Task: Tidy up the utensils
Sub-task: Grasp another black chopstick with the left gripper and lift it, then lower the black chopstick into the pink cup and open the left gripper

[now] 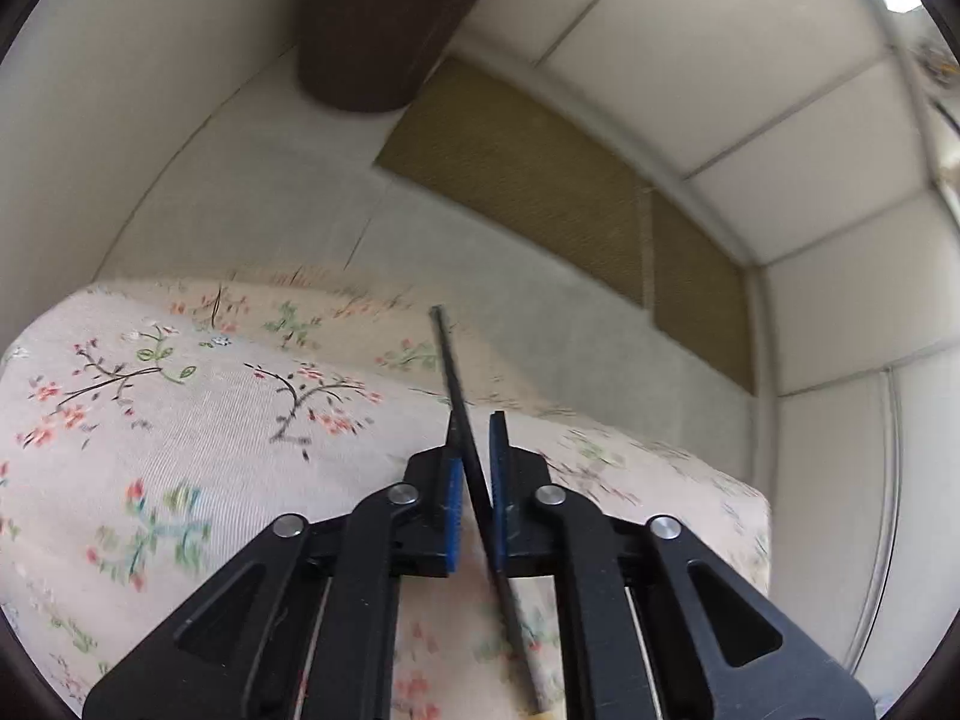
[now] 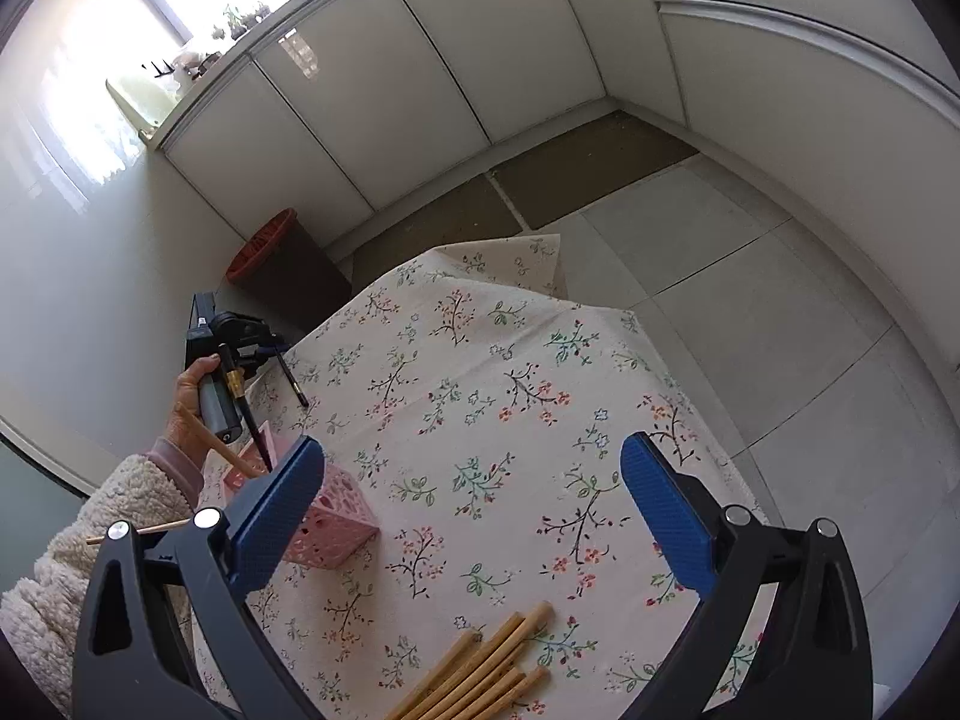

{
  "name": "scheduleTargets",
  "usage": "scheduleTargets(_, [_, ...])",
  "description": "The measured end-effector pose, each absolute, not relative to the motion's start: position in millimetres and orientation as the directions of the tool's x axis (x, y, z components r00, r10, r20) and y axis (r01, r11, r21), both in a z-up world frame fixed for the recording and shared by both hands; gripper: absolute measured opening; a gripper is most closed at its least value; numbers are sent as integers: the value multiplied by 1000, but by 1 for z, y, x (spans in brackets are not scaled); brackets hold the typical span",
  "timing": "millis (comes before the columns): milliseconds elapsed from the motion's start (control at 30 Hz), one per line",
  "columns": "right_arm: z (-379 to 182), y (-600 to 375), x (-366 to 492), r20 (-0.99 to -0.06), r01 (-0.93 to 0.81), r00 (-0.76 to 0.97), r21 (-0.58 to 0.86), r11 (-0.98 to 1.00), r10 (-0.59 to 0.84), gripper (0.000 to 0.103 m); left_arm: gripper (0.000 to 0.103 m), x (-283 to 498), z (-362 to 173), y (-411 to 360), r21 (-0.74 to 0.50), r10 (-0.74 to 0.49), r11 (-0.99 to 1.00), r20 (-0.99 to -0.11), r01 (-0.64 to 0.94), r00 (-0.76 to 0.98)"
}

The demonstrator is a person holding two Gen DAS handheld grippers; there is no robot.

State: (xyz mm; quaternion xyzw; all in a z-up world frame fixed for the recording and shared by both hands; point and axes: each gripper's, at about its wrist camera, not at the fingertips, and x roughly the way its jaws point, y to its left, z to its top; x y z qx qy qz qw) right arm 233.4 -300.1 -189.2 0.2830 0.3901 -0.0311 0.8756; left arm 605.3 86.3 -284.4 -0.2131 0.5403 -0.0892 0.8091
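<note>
My left gripper [image 1: 474, 444] is shut on a thin black chopstick [image 1: 456, 384] that runs between the blue pads and points out over the floral tablecloth [image 1: 180, 420]. In the right wrist view a hand holds that left gripper [image 2: 267, 348] at the table's left edge, the black chopstick [image 2: 294, 384] sticking out of it. Just below it stands a pink perforated holder [image 2: 336, 531] with a black gold-banded chopstick [image 2: 243, 402] and a wooden one [image 2: 219, 447] leaning in it. My right gripper [image 2: 474, 510] hangs open above the cloth, nothing between its pads. Several wooden chopsticks [image 2: 480, 666] lie at the near edge.
A brown bin with an orange rim [image 2: 288, 264] stands on the floor past the table's far left corner, also the bin [image 1: 372, 30] in the left wrist view. White cabinets [image 2: 420, 90] line the far wall. A fleece sleeve [image 2: 108, 528] fills the lower left.
</note>
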Motion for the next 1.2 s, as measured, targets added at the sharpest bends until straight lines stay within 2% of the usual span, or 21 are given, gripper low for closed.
scheduleTargets(133, [-181,-292,227,-696,251,696,467,848,178,96,4,560,-237,79,-371,-331,928,-790,26,516])
scheduleTargets(267, [-163,-278,210,-676,204,722,413,887,149,96,4,510,-178,70,-233,-244,967,-729,103,640])
scheduleTargets(433, [-145,-264,186,-661,153,734,385,910,156,96,4,445,-111,57,-81,-146,989,-666,124,731])
scheduleTargets(633, [-136,-267,162,-659,144,729,413,899,186,96,4,379,-38,39,29,-89,991,-608,133,789])
scheduleTargets(867, [-118,-265,140,-632,119,754,400,909,180,96,4,317,22,13,72,-90,985,-573,159,815])
scheduleTargets(1200, [-114,-262,131,-641,130,758,326,936,119,96,4,281,35,-26,46,-148,976,-578,213,803])
